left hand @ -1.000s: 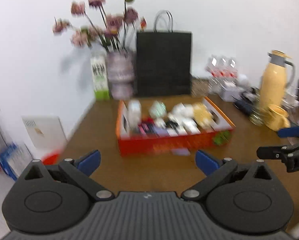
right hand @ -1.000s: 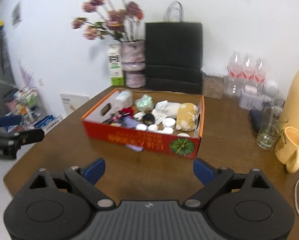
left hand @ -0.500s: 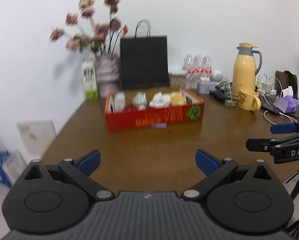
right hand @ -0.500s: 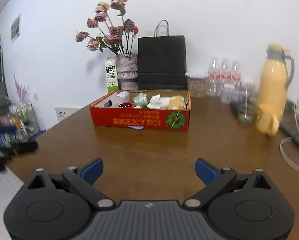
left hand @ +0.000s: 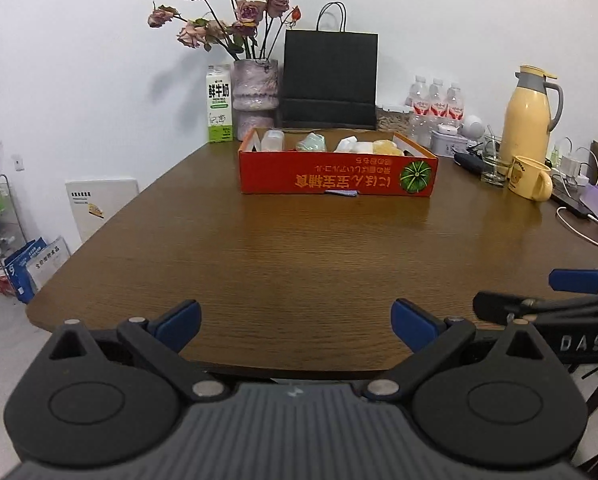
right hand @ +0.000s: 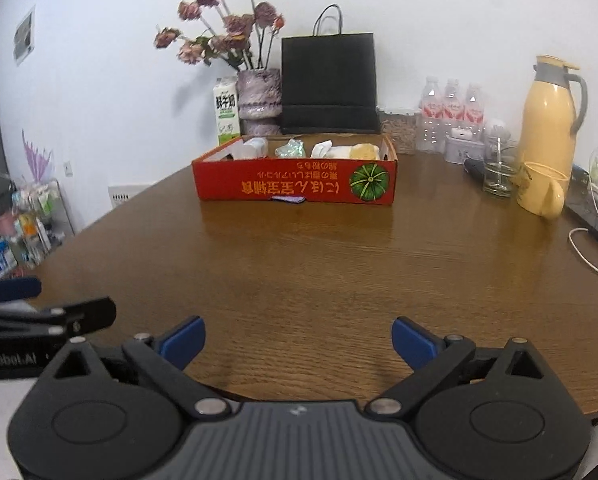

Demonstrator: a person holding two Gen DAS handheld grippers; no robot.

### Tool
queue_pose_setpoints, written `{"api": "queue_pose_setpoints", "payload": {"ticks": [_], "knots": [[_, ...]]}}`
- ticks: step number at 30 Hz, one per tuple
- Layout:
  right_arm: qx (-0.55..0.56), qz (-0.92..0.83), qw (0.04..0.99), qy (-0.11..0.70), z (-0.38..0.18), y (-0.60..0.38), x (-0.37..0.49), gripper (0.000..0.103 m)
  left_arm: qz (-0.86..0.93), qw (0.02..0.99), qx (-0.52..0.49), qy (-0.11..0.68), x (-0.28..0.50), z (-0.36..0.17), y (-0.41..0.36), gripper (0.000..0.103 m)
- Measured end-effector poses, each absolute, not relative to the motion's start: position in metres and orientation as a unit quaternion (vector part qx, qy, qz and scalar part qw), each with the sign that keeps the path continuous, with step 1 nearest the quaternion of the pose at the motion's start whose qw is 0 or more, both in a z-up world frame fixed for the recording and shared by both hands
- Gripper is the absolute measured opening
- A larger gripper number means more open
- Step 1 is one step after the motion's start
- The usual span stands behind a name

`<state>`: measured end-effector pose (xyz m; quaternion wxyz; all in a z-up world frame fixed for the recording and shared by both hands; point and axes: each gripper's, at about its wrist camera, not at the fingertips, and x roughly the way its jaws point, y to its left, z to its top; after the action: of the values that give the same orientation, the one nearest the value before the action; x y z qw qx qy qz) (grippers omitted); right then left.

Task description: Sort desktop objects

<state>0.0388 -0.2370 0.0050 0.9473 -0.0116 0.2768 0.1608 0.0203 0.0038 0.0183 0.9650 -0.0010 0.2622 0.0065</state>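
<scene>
At the far left of the counter [left hand: 299,248] a milk carton [left hand: 219,103] stands beside a vase of dried roses [left hand: 255,98], with a black paper bag [left hand: 330,79] next along the wall. Midway across, well beyond both tools, sits the red box [left hand: 338,176] already holding the small items: a pale bottle, something green, white and yellow pieces, though the low angle hides most of them. A purple scrap [left hand: 342,193] peeks from under its near edge. Farther right are water bottles [left hand: 436,101], a glass [left hand: 493,168], a yellow mug [left hand: 529,178] and a yellow flask [left hand: 531,114]. Sorting looks largely finished. The left gripper [left hand: 295,322] and right gripper [right hand: 297,338] hover at the near edge, released and empty.
</scene>
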Motion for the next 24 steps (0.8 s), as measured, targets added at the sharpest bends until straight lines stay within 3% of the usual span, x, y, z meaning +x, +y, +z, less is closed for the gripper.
{"api": "queue_pose_setpoints", "payload": {"ticks": [24], "knots": [[0.001,0.136,0.955,0.263,0.000,-0.250,0.018,0.101,-0.006,0.968,0.015,0.250,0.007,0.024,-0.006,0.103]]}}
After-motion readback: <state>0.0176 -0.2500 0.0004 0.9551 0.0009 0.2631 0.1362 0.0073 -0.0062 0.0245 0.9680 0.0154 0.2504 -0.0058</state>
